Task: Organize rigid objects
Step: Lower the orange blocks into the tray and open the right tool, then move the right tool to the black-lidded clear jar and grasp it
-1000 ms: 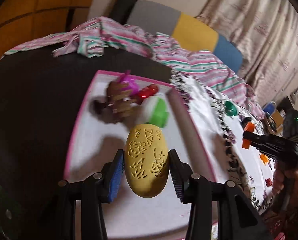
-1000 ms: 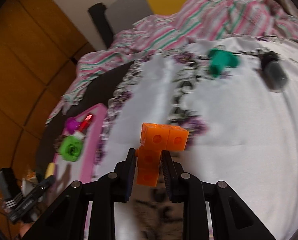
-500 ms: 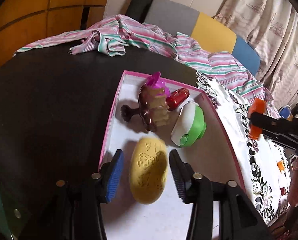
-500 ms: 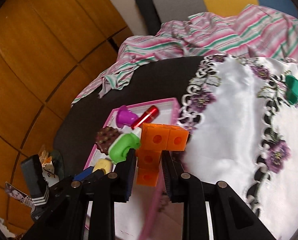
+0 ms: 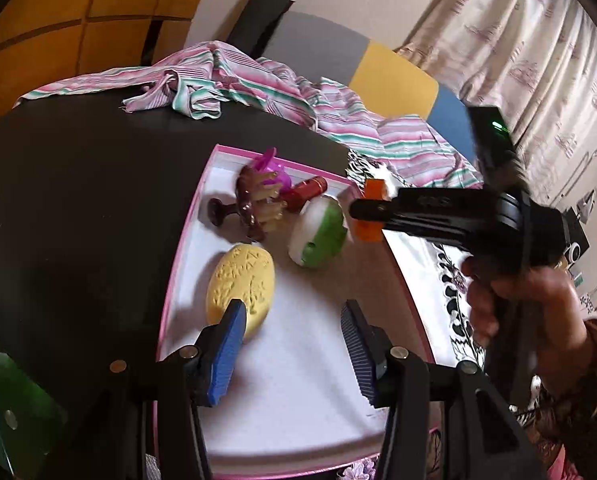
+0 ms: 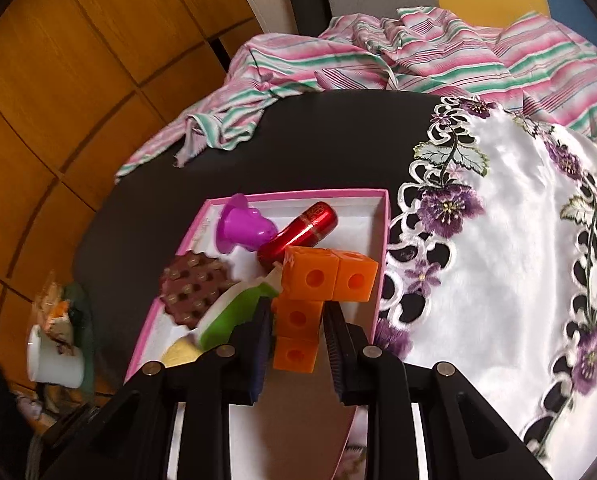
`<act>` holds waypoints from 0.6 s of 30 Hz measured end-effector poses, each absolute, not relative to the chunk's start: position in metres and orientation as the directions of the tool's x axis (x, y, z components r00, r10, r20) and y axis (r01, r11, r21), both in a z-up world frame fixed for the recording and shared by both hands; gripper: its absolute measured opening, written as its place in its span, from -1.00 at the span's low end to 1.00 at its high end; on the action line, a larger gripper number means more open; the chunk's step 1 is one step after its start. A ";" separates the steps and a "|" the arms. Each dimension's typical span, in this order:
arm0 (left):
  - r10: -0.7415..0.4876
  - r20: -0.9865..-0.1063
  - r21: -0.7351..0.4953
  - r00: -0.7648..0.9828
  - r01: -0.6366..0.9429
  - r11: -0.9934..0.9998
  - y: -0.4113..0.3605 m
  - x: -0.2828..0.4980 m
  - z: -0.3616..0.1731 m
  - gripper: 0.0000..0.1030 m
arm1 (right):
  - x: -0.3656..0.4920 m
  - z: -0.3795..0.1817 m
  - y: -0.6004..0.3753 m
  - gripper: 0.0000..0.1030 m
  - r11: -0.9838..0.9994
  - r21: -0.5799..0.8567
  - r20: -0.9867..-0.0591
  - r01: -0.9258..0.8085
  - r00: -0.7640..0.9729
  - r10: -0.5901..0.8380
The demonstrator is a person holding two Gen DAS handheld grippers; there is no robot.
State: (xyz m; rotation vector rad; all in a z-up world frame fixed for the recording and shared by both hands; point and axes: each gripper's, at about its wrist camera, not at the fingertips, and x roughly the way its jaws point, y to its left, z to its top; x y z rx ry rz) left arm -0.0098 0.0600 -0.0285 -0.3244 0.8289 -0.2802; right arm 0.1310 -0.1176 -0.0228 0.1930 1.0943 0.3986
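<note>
My left gripper point(image 5: 294, 332) is spread and holds nothing. The yellow embossed oval point(image 5: 240, 282) lies on the white floor of the pink-rimmed box point(image 5: 178, 256), just ahead of my left-side finger point(image 5: 226, 344) and partly behind it. I cannot tell whether that pad touches it. My other finger stands well apart from it, so the oval rests on its own weight.

My right gripper point(image 6: 296, 320) is clamped on the stem of an orange linking-cube piece point(image 6: 322, 280). I hold it low so that the two-cube crossbar sticks out ahead of my fingertips and shows clearly. The piece hangs above the box, near its right wall.

Ahead of it, inside the box, are a red metallic tube point(image 6: 302, 228), a purple cup-shaped toy point(image 6: 242, 228) and a brown studded disc point(image 6: 194, 284) – gathered at the far end. A green-and-white toy point(image 6: 234, 308) sits just left of my right fingers.

I judge the bare floor nearer me to be the likely spot for the cubes. The embroidered white cloth point(image 6: 498, 280) lies to the right, outside the box.
</note>
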 end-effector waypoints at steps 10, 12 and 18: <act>-0.390 -0.674 -0.391 0.627 0.145 0.909 0.050 -0.011 -0.030 -0.04 | 0.128 -0.011 -0.129 -0.31 0.934 0.295 -0.811 -0.200 0.465 0.356; -0.399 -0.672 -0.395 0.623 0.154 0.906 0.047 -0.011 -0.031 -0.04 | 0.119 -0.007 -0.133 -0.19 0.939 0.274 -0.810 -0.209 0.476 0.342; -0.472 -0.644 -0.429 0.602 0.226 0.875 0.032 -0.015 -0.027 -0.04 | 0.097 -0.001 -0.159 -0.14 0.942 0.274 -0.806 -0.193 0.489 0.335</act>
